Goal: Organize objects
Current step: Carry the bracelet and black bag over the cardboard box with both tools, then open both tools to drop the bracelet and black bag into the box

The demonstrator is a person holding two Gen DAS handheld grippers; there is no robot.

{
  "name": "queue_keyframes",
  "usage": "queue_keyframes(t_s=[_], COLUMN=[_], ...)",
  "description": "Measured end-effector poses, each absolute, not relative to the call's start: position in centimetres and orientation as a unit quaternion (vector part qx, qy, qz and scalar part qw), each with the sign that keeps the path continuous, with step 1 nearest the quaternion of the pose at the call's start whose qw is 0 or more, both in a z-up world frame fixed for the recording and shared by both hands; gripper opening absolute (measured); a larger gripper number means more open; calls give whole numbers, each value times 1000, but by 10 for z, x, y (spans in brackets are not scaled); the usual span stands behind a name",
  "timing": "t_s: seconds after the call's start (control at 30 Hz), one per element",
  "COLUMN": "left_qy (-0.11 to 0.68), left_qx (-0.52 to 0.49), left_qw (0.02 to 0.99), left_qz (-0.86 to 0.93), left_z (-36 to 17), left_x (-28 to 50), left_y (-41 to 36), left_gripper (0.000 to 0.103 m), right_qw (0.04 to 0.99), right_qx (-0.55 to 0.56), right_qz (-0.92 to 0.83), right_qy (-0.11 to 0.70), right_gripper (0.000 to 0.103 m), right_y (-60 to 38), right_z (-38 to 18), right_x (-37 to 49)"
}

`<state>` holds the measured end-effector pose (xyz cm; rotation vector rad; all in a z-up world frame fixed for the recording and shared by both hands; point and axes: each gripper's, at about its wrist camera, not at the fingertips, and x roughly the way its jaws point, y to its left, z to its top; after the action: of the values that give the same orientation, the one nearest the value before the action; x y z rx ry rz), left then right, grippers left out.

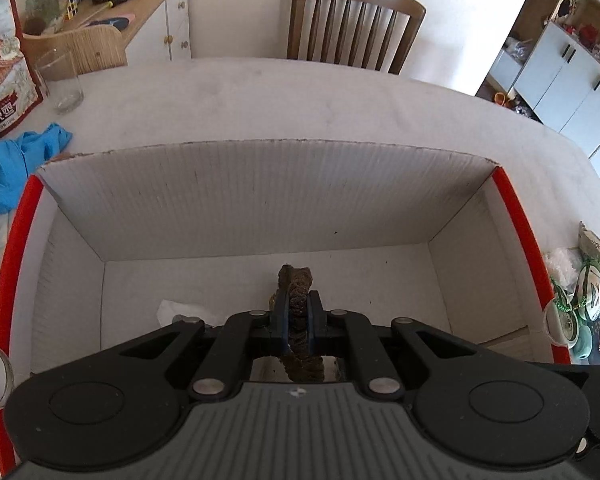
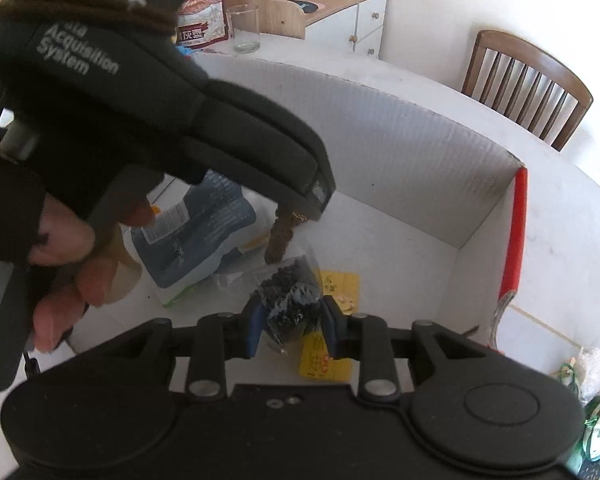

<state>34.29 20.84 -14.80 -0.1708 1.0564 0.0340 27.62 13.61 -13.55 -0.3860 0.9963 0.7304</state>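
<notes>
A white cardboard box (image 1: 260, 200) with red rims fills the left wrist view. My left gripper (image 1: 299, 300) hangs inside it, shut on a brown braided strip (image 1: 294, 278) that sticks out past the blue pads. In the right wrist view that same left gripper (image 2: 300, 212), held by a hand, dangles the brown strip (image 2: 281, 240) over the box floor. My right gripper (image 2: 293, 312) is shut on a clear bag of small black bits (image 2: 288, 288), low inside the box (image 2: 400, 160).
On the box floor lie a blue-grey pouch (image 2: 204, 232), yellow cards (image 2: 340, 284) and crumpled white paper (image 1: 176, 310). Outside on the table stand a glass (image 1: 62, 84), a blue cloth (image 1: 12, 168), a printed bag (image 1: 0, 60) and green-white ornaments (image 1: 580, 304). A chair (image 1: 356, 24) stands beyond.
</notes>
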Motion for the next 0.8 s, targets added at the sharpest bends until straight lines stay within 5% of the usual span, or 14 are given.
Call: queue_keyframes(t_s=[0.27,0.43,0.8], left_qy=[518,513,506], left_qx=[-63,-63,-96], left_qw=[853,856,857], left_qz=[12,17,26], left_z=[-152,-148,-134], left_x=[345,343,332], left_y=[204,205,212], left_gripper=[8,8,10], right_qw=[800,806,816], right_qx=[-175,-152,-127], right_qz=[334,337,344], right_qy=[467,463,447], right_gripper=[34,47,57], right_y=[136,127,108], right_z=[-138,-130,-113], right_x=[276,276,269])
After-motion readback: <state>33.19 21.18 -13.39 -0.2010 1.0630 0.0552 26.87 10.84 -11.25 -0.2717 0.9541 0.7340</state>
